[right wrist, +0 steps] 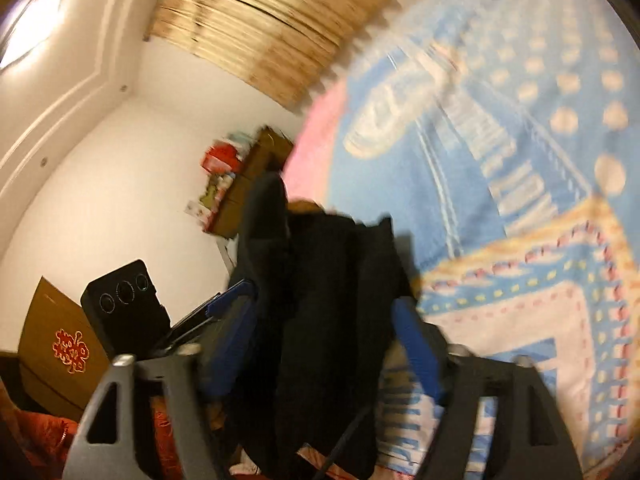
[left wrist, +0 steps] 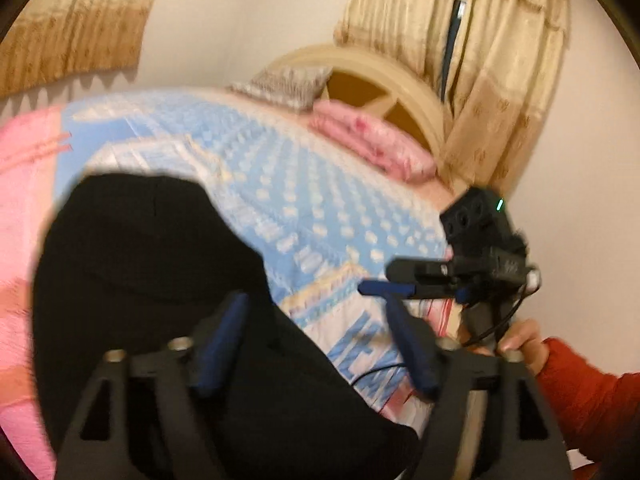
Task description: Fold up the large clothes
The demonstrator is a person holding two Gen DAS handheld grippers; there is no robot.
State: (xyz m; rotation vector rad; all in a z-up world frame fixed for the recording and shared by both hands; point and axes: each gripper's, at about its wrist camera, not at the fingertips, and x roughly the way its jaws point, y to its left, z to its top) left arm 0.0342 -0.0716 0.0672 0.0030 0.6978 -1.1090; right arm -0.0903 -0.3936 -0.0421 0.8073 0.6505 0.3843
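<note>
A black garment [left wrist: 152, 264] lies bunched on the blue dotted blanket [left wrist: 300, 184] of a bed. My left gripper [left wrist: 316, 300] hovers over its right edge, blue pads [left wrist: 228, 336] spread wide and touching nothing. My right gripper [left wrist: 380, 278] comes in from the right, held by a hand [left wrist: 524, 344] in a red sleeve. In the right wrist view the black garment [right wrist: 328, 280] stands in a fold between the wide-apart fingers of my right gripper [right wrist: 324, 300], and the pads [right wrist: 416, 348] do not press on it. My left gripper [right wrist: 212, 308] shows at the left.
Pink pillows [left wrist: 372, 144] and a grey cushion [left wrist: 284, 84] lie against the cream headboard [left wrist: 384, 76]. Beige curtains [left wrist: 500, 80] hang behind. A pink sheet [left wrist: 24, 200] edges the blanket [right wrist: 500, 160]. A brown box with a red emblem [right wrist: 60, 348] and stacked boxes [right wrist: 240, 184] stand by the wall.
</note>
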